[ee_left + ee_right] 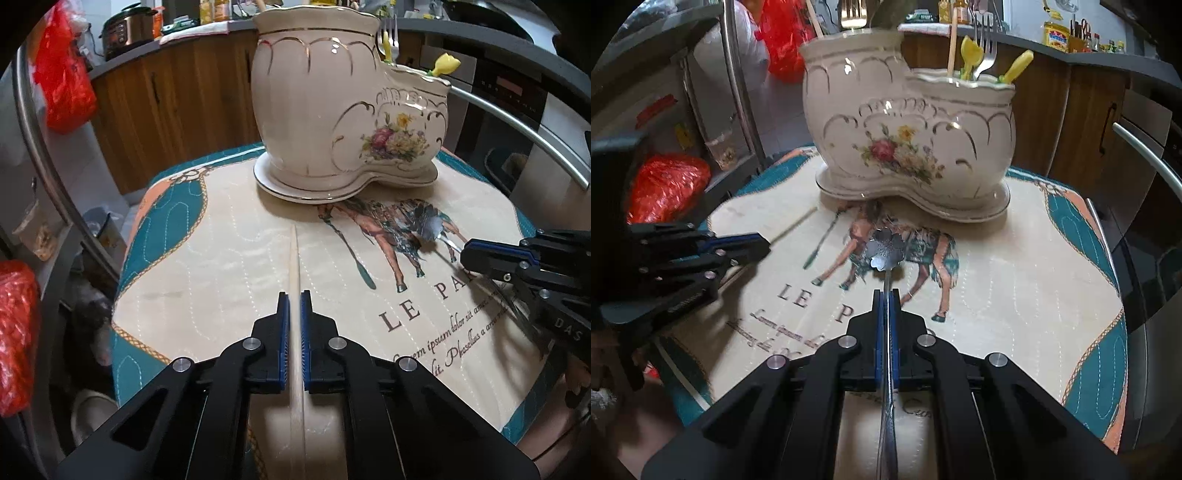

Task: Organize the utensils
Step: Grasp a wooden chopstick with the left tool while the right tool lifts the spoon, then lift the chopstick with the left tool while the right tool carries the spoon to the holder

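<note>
Underneath everything, a quilted mat point(229, 236) printed with a horse covers the small table, and at its far side stands a cream ceramic utensil holder point(908, 147) with gold trim and painted flowers, its lower compartment holding a fork point(985, 51), a wooden stick and yellow-handled pieces. Nearer, the left gripper point(294, 314) has its blue pads pressed against a wooden chopstick point(294, 258) that points toward the holder, tip low over the mat. Beside it the right gripper point(886, 314) is pinched tight on the thin handle of a metal spoon point(886, 249), whose flower-shaped bowl sits over the horse print, short of the holder's base.
</note>
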{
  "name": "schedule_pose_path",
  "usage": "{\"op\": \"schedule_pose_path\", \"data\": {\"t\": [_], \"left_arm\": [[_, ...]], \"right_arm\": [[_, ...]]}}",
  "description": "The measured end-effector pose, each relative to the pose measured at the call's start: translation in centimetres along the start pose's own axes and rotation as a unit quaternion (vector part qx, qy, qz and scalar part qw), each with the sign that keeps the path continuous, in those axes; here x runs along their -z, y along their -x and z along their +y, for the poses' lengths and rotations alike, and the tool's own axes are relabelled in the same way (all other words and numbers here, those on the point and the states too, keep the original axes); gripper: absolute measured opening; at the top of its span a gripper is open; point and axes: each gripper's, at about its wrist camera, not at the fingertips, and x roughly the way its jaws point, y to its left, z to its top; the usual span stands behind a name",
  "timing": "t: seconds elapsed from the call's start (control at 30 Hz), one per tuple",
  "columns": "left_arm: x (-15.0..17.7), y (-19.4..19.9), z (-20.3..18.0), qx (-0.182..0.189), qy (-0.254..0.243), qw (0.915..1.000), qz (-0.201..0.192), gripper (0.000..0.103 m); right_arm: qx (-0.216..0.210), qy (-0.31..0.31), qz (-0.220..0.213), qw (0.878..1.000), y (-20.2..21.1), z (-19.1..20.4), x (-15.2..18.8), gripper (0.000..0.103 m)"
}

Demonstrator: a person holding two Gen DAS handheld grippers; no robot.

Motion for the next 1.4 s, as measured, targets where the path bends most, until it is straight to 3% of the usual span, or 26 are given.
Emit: {"op": "schedule_pose_path", "data": {"t": [0.2,0.4,0.7,0.9,1.2,1.4], "left_arm": [[-0.4,2.0,1.0,0.037,0.028,0.9981,-0.041,0.006],[-1.1,6.3,1.6,0.064,0.048,0.9891,-0.123,0.007],[-3.9,10.8,2.1,0.111,0.071,0.9651,-0.226,0.006],[-9.1,11.9,1.8,0.146,0.069,0.9496,-0.269,0.007],[-16.8,9.3,1.2,0.132,0.061,0.9456,-0.291,0.007],[-19.5,7.3,1.0,0.114,0.051,0.9398,-0.318,0.007]], "right_arm": [[-0.027,-0.018,-0.034,0.999,1.4,-0.2,-0.4,0.003],[-0.038,-0.024,-0.101,0.994,4.2,-0.3,-1.2,0.003],[-0.048,-0.042,-0.193,0.979,7.7,-1.7,-3.2,0.003],[-0.029,-0.036,-0.246,0.968,8.9,-3.1,-7.6,0.003],[-0.031,-0.052,-0.279,0.958,7.3,-6.4,-13.2,0.003],[-0.042,-0.091,-0.308,0.946,5.1,-8.0,-15.1,0.003]]}}
